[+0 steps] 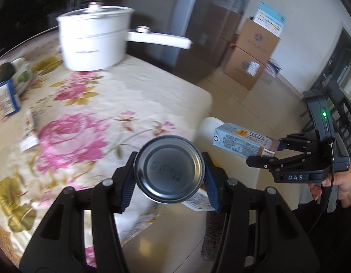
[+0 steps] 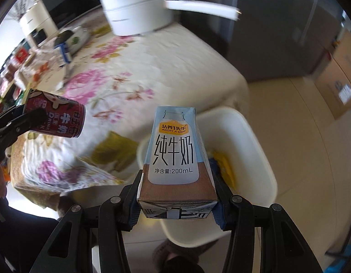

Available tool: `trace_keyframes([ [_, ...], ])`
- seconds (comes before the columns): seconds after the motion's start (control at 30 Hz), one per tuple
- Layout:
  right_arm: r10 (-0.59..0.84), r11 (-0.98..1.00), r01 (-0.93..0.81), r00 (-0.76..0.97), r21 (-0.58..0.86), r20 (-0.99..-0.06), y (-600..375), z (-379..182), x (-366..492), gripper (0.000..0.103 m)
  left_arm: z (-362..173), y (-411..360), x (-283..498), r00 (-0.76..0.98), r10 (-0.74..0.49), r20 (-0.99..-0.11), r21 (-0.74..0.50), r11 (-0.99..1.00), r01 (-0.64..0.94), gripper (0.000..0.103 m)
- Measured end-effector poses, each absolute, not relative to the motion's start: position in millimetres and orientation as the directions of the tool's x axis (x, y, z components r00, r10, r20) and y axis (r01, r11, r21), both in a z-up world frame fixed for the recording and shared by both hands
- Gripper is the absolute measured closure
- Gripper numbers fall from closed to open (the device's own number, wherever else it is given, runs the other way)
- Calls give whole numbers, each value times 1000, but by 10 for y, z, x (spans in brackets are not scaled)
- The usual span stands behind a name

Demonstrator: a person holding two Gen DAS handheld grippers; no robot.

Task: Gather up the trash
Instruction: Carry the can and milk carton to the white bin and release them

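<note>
Left gripper [image 1: 168,177] clamps can [image 1: 168,169]; right gripper [image 2: 176,195] clamps milk carton [image 2: 176,157].

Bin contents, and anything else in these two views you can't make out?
- Bin contents, right wrist view: milk carton in the right gripper hides most; only something yellow shows.
- Can label, left wrist view: only its base faces the camera.
- Far-table clutter, right wrist view: blurred, small.
</note>
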State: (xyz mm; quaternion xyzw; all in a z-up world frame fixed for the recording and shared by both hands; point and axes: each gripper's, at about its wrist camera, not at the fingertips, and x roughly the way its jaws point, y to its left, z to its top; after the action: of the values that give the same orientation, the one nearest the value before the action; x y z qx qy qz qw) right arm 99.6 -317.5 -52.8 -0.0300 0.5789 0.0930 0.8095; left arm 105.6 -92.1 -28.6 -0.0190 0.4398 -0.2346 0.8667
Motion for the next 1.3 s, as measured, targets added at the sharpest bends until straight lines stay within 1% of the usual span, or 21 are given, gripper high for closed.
trace_keyframes([
  [0.27, 68, 994, -98, 279, 42, -958, -3678, -666, 910, 51, -503, -1597, 1041, 453, -446, -772, -181, 837, 516, 48],
  [0.47, 42, 998, -50, 244, 30, -969, -3920, -778, 879, 51, -708, -1867, 1084, 427, -413, -804, -142, 832, 536, 48],
  [0.67, 41, 999, -25, 236, 36, -971, -4036, -803, 852, 51, -778, -2008, 1085, 410, -431, -804, -150, 814, 561, 48],
  [0.7, 39, 999, -23, 235, 34, -971, -4045, -805, 849, 51, -791, -2025, 1099, 399, -438, -805, -157, 807, 569, 45],
  [0.73, 37, 999, -22, 233, 33, -972, -4049, -811, 848, 51, -794, -2037, 1105, 388, -444, -808, -168, 804, 571, 35],
  [0.77, 35, 999, -21, 230, 31, -972, -4056, -819, 849, 51, -785, -2025, 1113, 396, -441, -805, -167, 810, 563, 28],
  [0.8, 33, 999, -20, 227, 29, -973, -4062, -825, 849, 51, -758, -2007, 1106, 414, -434, -800, -160, 819, 551, 16],
  [0.83, 32, 999, -19, 225, 28, -974, -4063, -828, 857, 51, -729, -1985, 1107, 428, -425, -797, -150, 827, 542, 13],
  [1.07, 30, 999, -30, 215, 25, -976, -4021, -853, 873, 51, -618, -1644, 1200, 484, -320, -815, -105, 902, 420, 10],
  [1.3, 22, 999, -43, 203, 14, -979, -3928, -882, 893, 51, -620, -1312, 1238, 498, -259, -828, -87, 936, 342, 8],
])
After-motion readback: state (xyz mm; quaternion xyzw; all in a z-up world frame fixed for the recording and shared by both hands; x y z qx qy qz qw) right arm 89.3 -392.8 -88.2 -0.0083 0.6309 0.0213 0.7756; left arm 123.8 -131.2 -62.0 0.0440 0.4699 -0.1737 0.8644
